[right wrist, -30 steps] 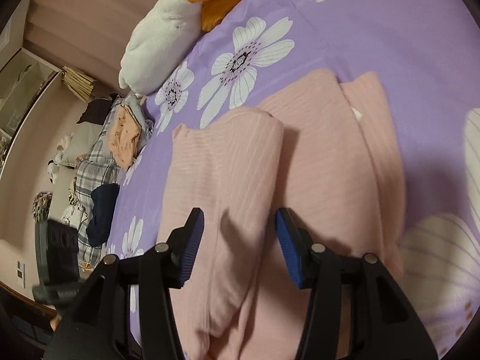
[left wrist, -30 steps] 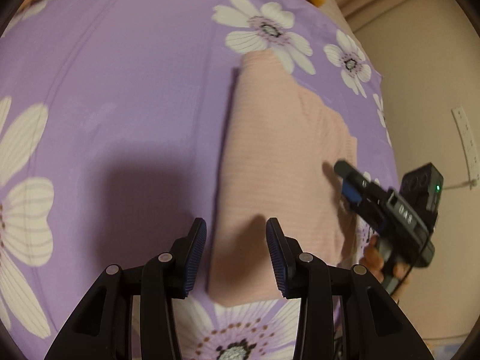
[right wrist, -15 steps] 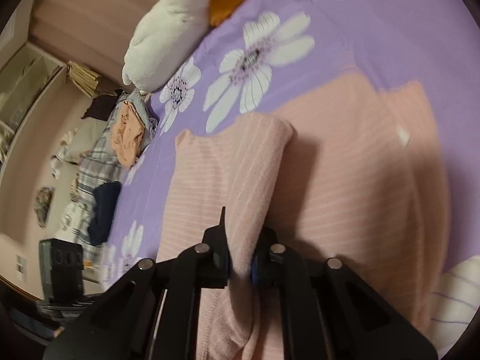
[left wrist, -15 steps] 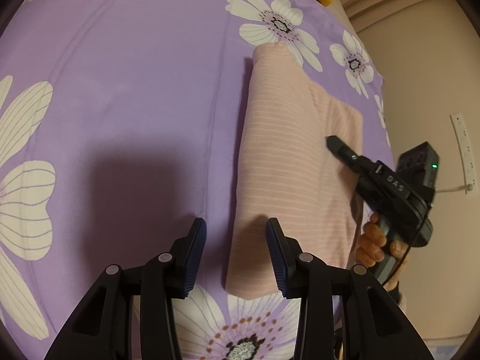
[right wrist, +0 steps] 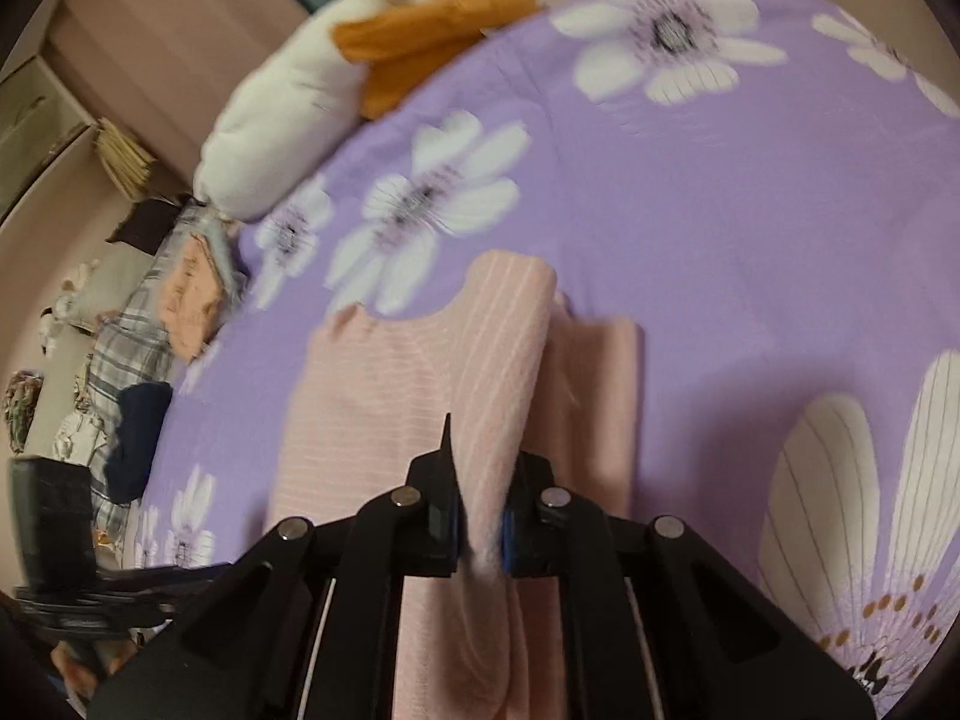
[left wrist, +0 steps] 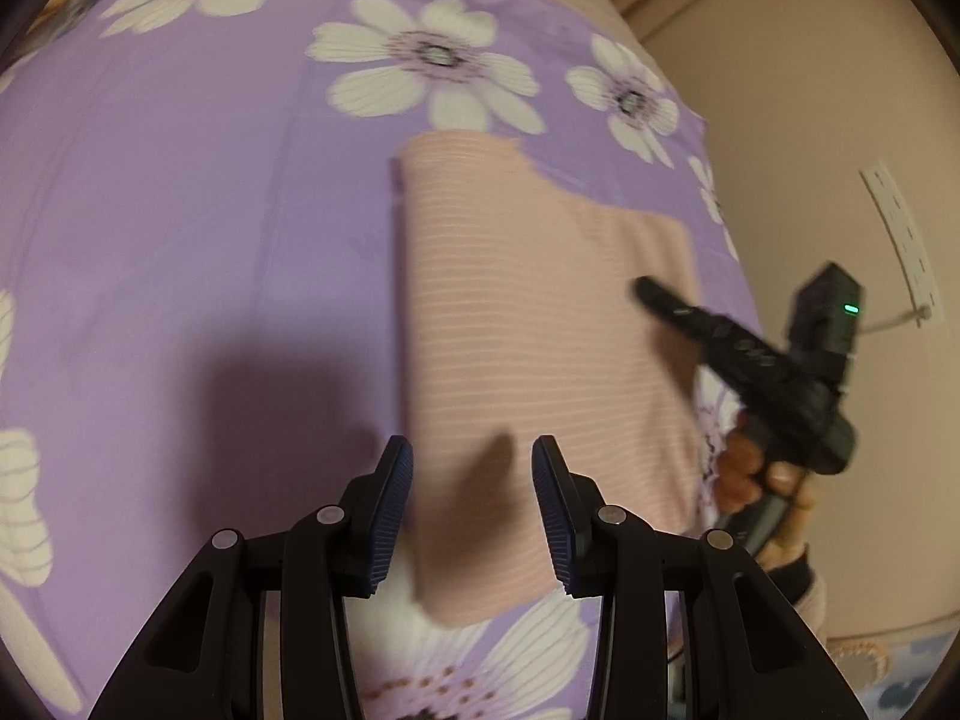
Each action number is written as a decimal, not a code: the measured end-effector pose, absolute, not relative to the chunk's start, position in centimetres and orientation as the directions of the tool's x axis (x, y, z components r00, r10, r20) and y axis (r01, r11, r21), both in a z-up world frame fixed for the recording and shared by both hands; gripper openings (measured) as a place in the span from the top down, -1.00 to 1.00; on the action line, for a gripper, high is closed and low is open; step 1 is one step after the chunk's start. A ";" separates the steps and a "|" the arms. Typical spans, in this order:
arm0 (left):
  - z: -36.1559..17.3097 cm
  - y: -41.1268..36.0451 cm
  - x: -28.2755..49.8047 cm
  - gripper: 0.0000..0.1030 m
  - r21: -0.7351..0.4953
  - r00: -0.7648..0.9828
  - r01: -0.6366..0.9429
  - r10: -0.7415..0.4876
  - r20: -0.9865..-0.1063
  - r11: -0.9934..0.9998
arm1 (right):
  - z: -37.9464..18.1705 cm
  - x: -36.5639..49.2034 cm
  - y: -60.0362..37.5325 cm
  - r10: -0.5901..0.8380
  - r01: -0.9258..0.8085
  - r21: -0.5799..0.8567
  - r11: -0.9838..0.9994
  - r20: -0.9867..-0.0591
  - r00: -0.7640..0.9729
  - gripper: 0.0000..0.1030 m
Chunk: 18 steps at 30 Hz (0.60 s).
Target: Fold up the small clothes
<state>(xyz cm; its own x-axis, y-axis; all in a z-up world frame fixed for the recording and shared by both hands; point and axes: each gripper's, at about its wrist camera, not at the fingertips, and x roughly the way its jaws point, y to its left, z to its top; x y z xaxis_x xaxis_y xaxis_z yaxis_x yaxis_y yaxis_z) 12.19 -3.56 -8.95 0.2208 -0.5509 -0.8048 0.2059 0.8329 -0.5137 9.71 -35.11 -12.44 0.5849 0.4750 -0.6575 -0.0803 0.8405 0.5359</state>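
Here the right gripper [right wrist: 480, 531] is pinching a raised fold of the pink garment [right wrist: 384, 396], which is lying on the purple flowered bedsheet [right wrist: 720, 198]. The left gripper [left wrist: 472, 507] is hovering with jaws spread over the garment's near edge.

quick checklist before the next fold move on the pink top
1. Right gripper shut on a raised fold of the pink ribbed top: ok.
2. Left gripper open, holding nothing, hovering above the top's near end: ok.
3. Purple floral bedsheet bare beside the top, room to lay the fold: ok.
4. Pinch catches one layer only: cannot tell.
5. Clothes pile apart from the top: ok.
6. Lower layer flat: cannot tell, blurred.
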 end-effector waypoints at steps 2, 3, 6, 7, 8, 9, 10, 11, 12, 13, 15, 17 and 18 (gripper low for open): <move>-8.9 -5.0 12.2 0.25 -0.518 0.208 0.241 -0.565 -0.799 0.821 | -13.1 9.9 -35.5 0.528 -0.079 0.596 0.799 -0.633 0.566 0.69; -8.9 -5.7 12.1 0.25 -0.517 0.199 0.263 -0.570 -0.797 0.815 | -13.4 10.0 -36.0 0.551 -0.078 0.626 0.776 -0.613 0.567 0.66; -9.6 -7.3 12.0 0.25 -0.486 0.175 0.307 -0.551 -0.816 0.818 | -13.5 10.5 -36.8 0.598 -0.088 0.685 0.723 -0.558 0.575 0.46; -10.0 -7.7 12.0 0.25 -0.470 0.170 0.312 -0.535 -0.827 0.826 | -13.5 11.1 -37.2 0.620 -0.091 0.713 0.695 -0.531 0.578 0.42; -10.3 -7.8 12.1 0.25 -0.461 0.165 0.313 -0.526 -0.835 0.830 | -13.5 11.4 -37.4 0.637 -0.094 0.735 0.671 -0.508 0.579 0.41; -10.6 -7.9 12.3 0.25 -0.459 0.157 0.308 -0.521 -0.839 0.833 | -13.4 12.0 -37.9 0.650 -0.090 0.760 0.644 -0.481 0.588 0.41; -10.8 -7.8 12.2 0.25 -0.462 0.154 0.306 -0.522 -0.839 0.833 | -13.0 12.4 -38.4 0.648 -0.083 0.775 0.627 -0.458 0.609 0.41; -10.8 -7.8 12.2 0.25 -0.462 0.154 0.304 -0.521 -0.839 0.833 | -12.6 12.6 -38.8 0.647 -0.085 0.787 0.612 -0.435 0.626 0.41; -10.9 -7.8 12.2 0.25 -0.462 0.153 0.304 -0.521 -0.840 0.834 | -12.0 12.7 -39.2 0.647 -0.093 0.799 0.594 -0.406 0.645 0.41; -10.9 -7.7 12.3 0.25 -0.467 0.148 0.302 -0.525 -0.838 0.831 | -11.2 12.8 -39.8 0.645 -0.106 0.811 0.576 -0.371 0.668 0.41; -11.0 -7.6 12.4 0.25 -0.474 0.143 0.298 -0.529 -0.836 0.829 | -9.5 12.4 -40.8 0.634 -0.137 0.818 0.558 -0.314 0.707 0.42; -11.2 -7.6 12.6 0.25 -0.475 0.141 0.297 -0.530 -0.836 0.828 | -8.3 11.5 -41.4 0.616 -0.149 0.799 0.583 -0.316 0.721 0.42; -11.2 -7.6 12.6 0.25 -0.474 0.140 0.298 -0.529 -0.837 0.829 | -8.0 10.9 -41.4 0.607 -0.150 0.781 0.606 -0.333 0.722 0.42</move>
<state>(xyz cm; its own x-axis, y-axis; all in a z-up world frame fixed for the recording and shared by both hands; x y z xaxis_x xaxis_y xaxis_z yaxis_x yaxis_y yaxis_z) 12.62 -7.61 -11.24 0.1402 -0.5286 -0.8372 0.2978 0.8289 -0.4735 10.89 -41.44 -8.03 0.7218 0.6070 -0.3326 -0.1497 0.6060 0.7812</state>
